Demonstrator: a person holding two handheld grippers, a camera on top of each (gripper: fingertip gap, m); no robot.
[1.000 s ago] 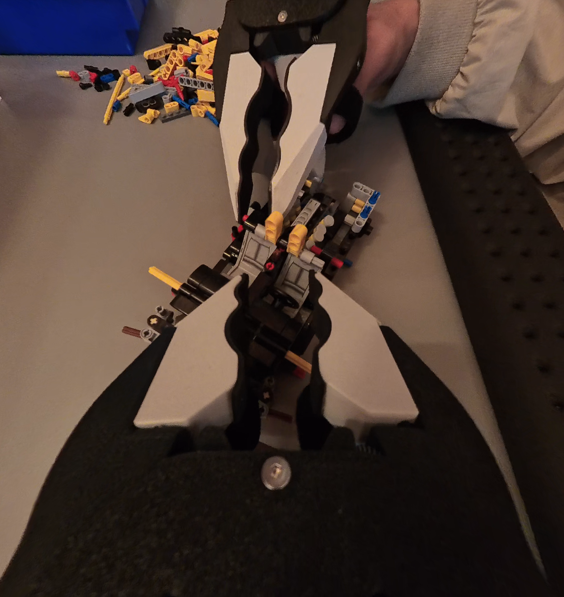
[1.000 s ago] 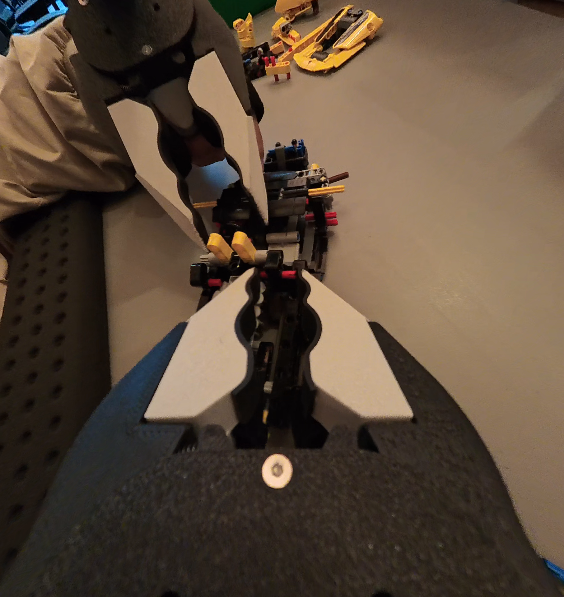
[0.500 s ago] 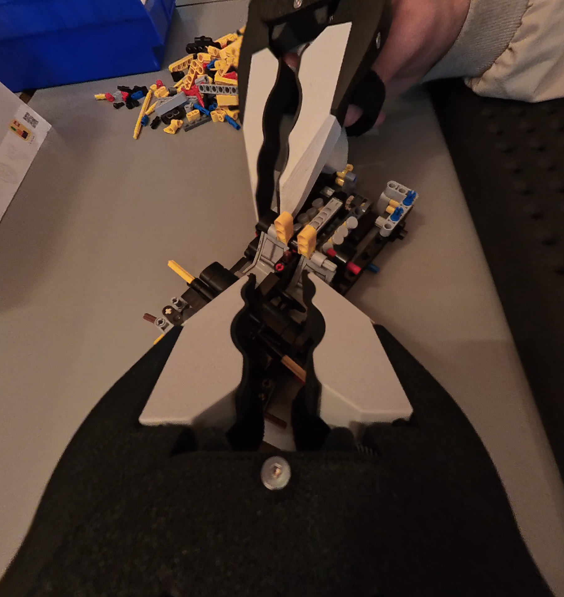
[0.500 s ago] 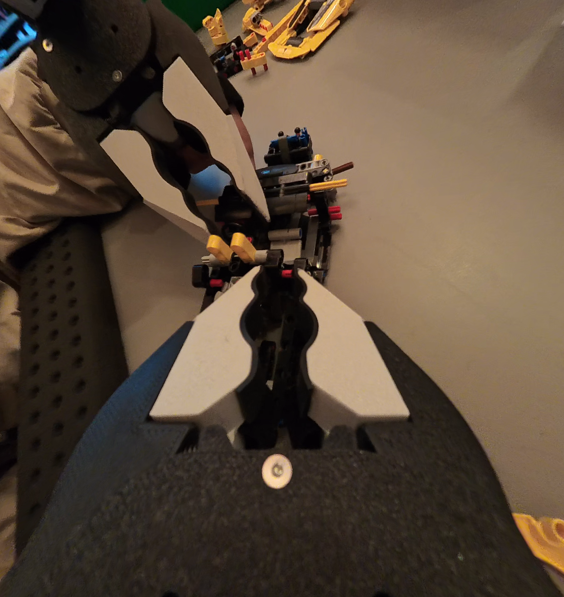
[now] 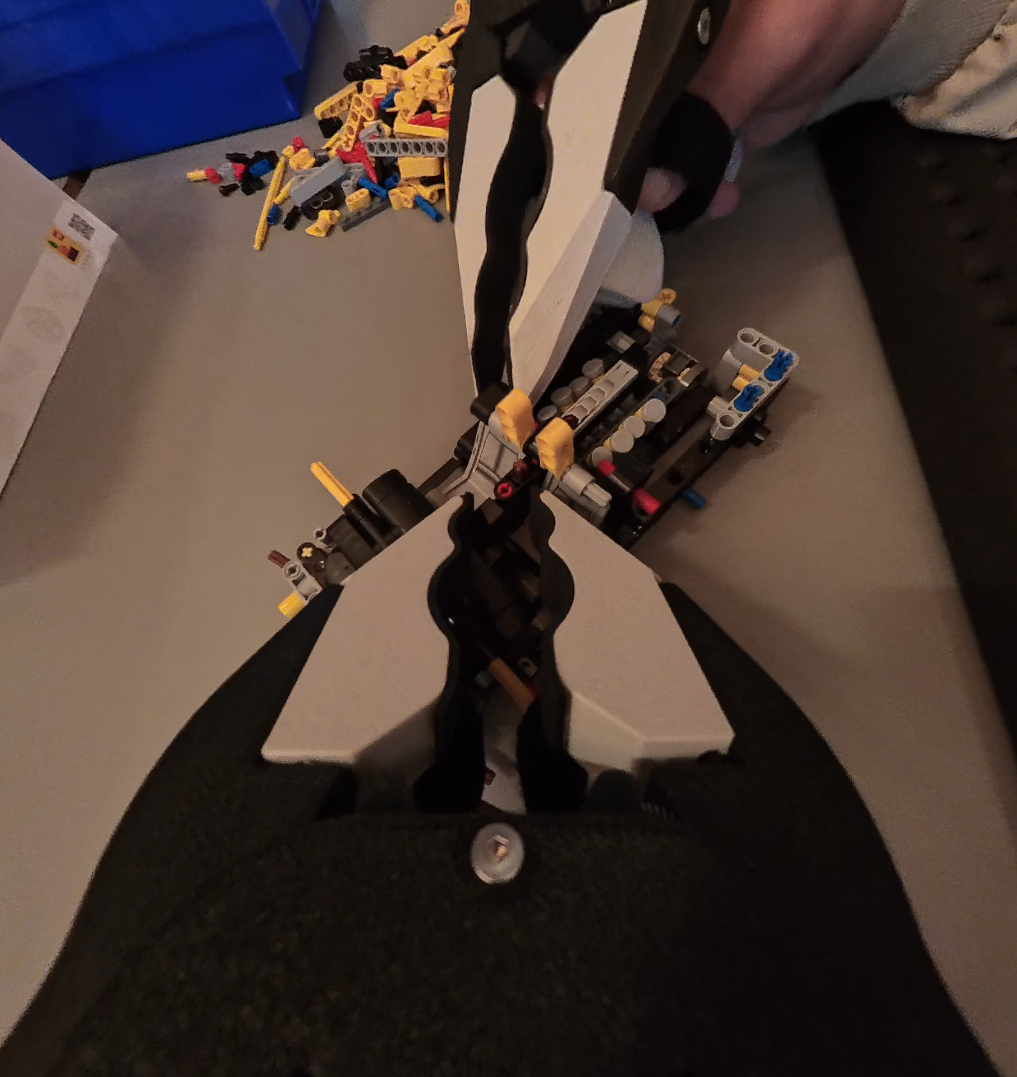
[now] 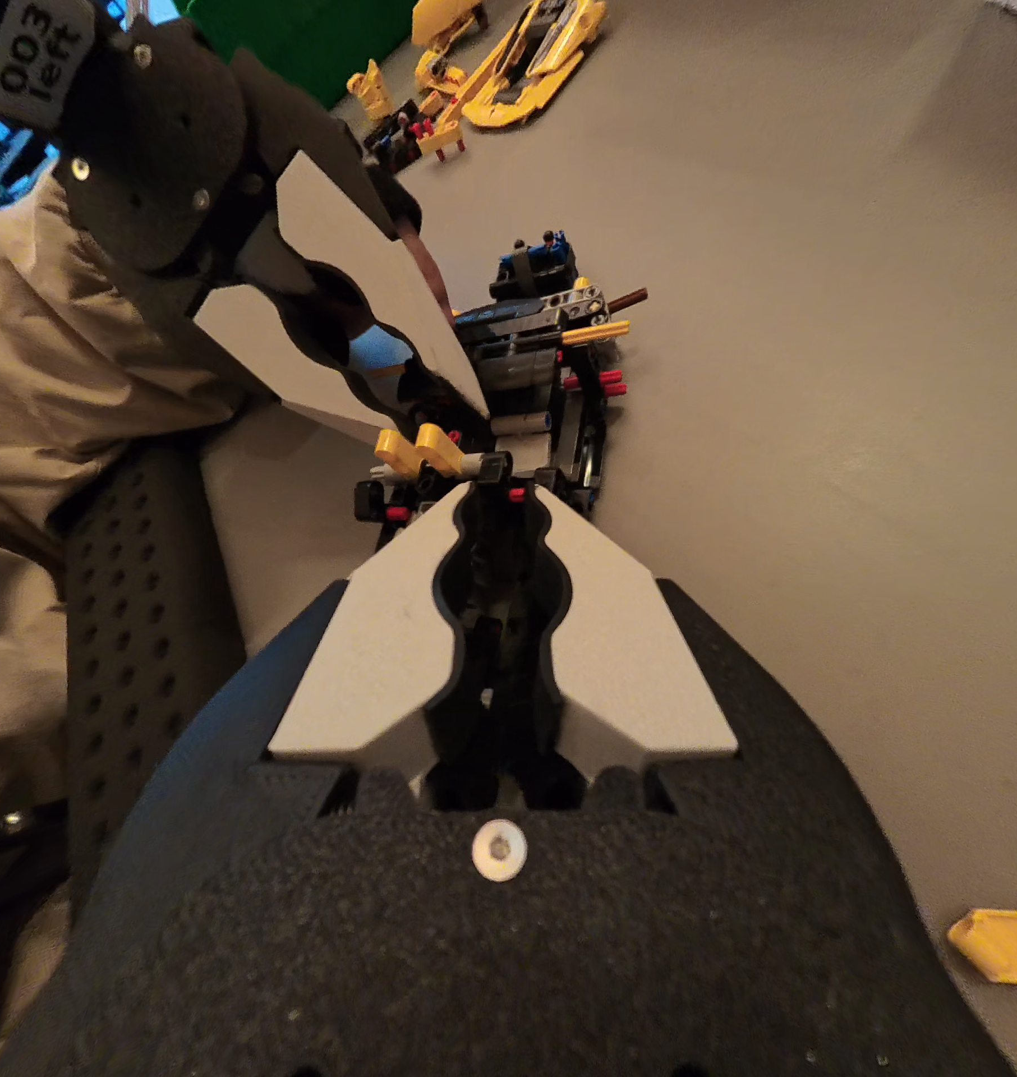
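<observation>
A black and grey toy-brick chassis [image 5: 622, 419] with two yellow levers [image 5: 532, 431] lies on the grey table [image 5: 203, 466]. My left gripper [image 5: 503, 501] is shut on its near black end. My right gripper [image 5: 497, 393] comes down from above, held by a hand [image 5: 785, 76], its jaws nearly together just behind the yellow levers. In the right wrist view, my right gripper [image 6: 500, 489] is closed on the chassis [image 6: 529, 349] end, and the left gripper [image 6: 442, 422] reaches in from the upper left beside the yellow levers [image 6: 418, 449].
A pile of loose yellow, red, blue and black pieces [image 5: 377, 134] lies before a blue bin [image 5: 133, 76]. A white sheet [image 5: 22, 361] is at left, a black perforated mat [image 5: 960, 408] at right. Yellow body parts [image 6: 529, 76], a green bin [image 6: 308, 41] and a yellow piece [image 6: 1001, 944] also show. The grippers are tip to tip, or close to it. Between my right fingertips and the yellow piece [image 6: 1001, 944] there is roughly 15 centimeters.
Both grippers' jaws have narrowed on the chassis. The left view has lifted and tilted, bringing the blue bin and white sheet in. The right gripper now stands steeper over the chassis.
</observation>
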